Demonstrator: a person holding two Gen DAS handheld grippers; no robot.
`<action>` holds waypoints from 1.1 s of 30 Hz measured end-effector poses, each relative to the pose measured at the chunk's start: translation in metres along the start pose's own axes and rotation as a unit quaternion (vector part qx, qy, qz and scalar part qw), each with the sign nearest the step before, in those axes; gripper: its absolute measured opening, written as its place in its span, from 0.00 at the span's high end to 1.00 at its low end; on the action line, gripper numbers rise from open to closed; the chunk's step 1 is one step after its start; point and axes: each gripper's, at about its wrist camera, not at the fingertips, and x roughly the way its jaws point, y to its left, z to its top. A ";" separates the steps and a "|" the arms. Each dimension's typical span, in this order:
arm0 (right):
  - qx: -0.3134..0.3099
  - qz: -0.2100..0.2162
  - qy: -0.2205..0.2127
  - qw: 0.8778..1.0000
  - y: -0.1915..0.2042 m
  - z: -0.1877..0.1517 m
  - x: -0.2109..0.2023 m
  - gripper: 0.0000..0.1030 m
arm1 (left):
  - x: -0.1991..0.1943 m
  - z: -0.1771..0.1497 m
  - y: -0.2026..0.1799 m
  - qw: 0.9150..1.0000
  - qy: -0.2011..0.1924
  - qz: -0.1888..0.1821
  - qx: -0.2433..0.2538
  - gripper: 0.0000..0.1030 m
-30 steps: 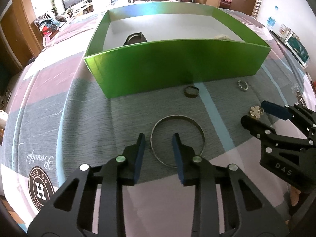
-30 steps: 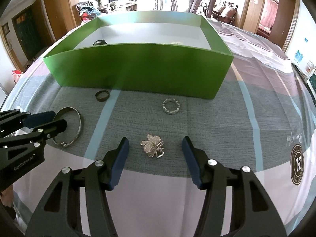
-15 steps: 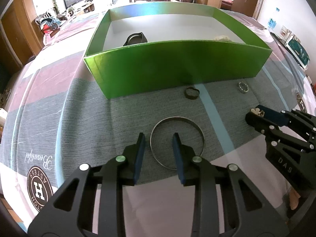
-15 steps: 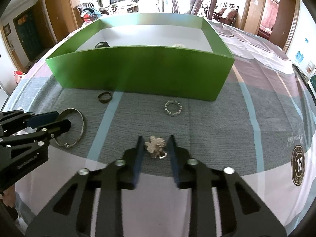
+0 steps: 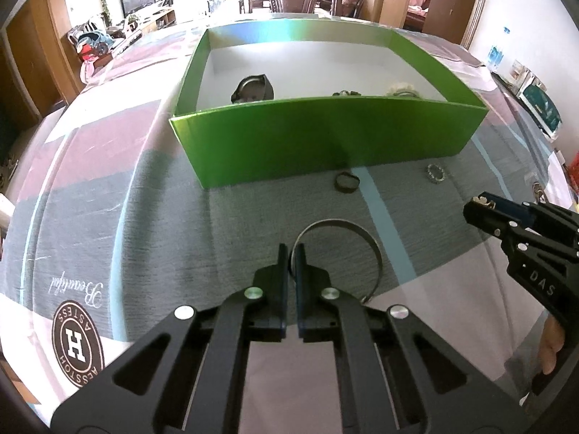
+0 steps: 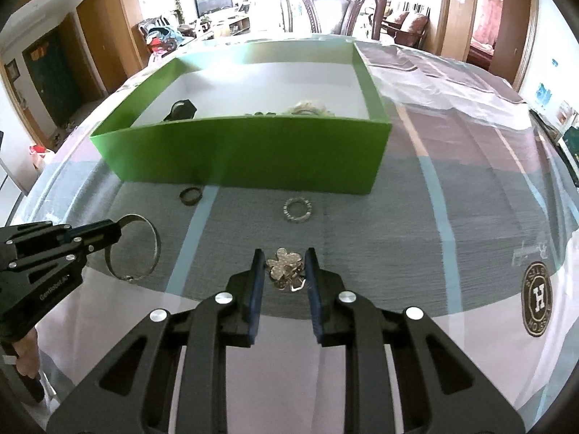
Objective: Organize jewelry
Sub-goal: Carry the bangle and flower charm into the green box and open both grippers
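My left gripper (image 5: 291, 253) is shut on the near-left rim of a thin silver bangle (image 5: 362, 231), which lies on the striped tablecloth. In the right wrist view the same bangle (image 6: 153, 244) sits at the left, pinched by the left gripper (image 6: 115, 229). My right gripper (image 6: 284, 262) is shut on a silver flower brooch (image 6: 284, 266); its pads press both sides. A dark ring (image 6: 190, 196) and a sparkly ring (image 6: 298, 209) lie in front of the green box (image 6: 253, 152).
The green box (image 5: 325, 144) holds a dark watch-like piece (image 5: 253, 88) and pale jewelry (image 5: 400, 90) at its right. A dark ring (image 5: 346, 182) and sparkly ring (image 5: 436, 173) lie before it. A carved chair (image 6: 333, 11) stands beyond the table. A hand (image 5: 552, 340) holds the right gripper.
The left jaws closed on the bangle's rim. The right jaws closed from wide open onto the flower brooch. Neither hand shifted noticeably.
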 end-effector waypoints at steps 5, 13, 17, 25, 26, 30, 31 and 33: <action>-0.006 0.004 0.019 1.000 0.008 -0.005 0.011 0.78 | 0.003 -0.002 -0.001 1.000 0.006 0.002 -0.001 0.95; -0.012 0.004 0.016 1.000 0.009 -0.003 0.010 0.78 | 0.003 -0.001 -0.001 1.000 0.004 0.009 0.002 0.95; -0.005 0.006 0.027 1.000 0.007 -0.005 0.015 0.78 | 0.010 -0.003 -0.002 1.000 0.013 0.009 0.006 0.95; -0.006 0.007 0.032 0.999 0.009 -0.006 0.020 0.78 | 0.017 -0.002 -0.005 1.000 0.013 0.007 0.013 0.78; -0.007 0.007 0.031 0.999 0.009 -0.006 0.020 0.78 | 0.017 -0.002 -0.005 1.000 0.013 0.009 0.015 0.78; -0.013 0.003 0.028 1.000 0.011 -0.008 0.020 0.78 | 0.017 -0.002 -0.006 1.000 0.013 0.005 0.017 0.94; -0.013 0.004 0.028 1.000 0.011 -0.008 0.020 0.78 | 0.017 -0.002 -0.006 1.000 0.013 0.003 0.018 0.96; -0.012 0.007 0.029 0.999 0.011 -0.009 0.019 0.78 | 0.016 -0.003 -0.007 1.000 0.013 0.003 0.022 0.96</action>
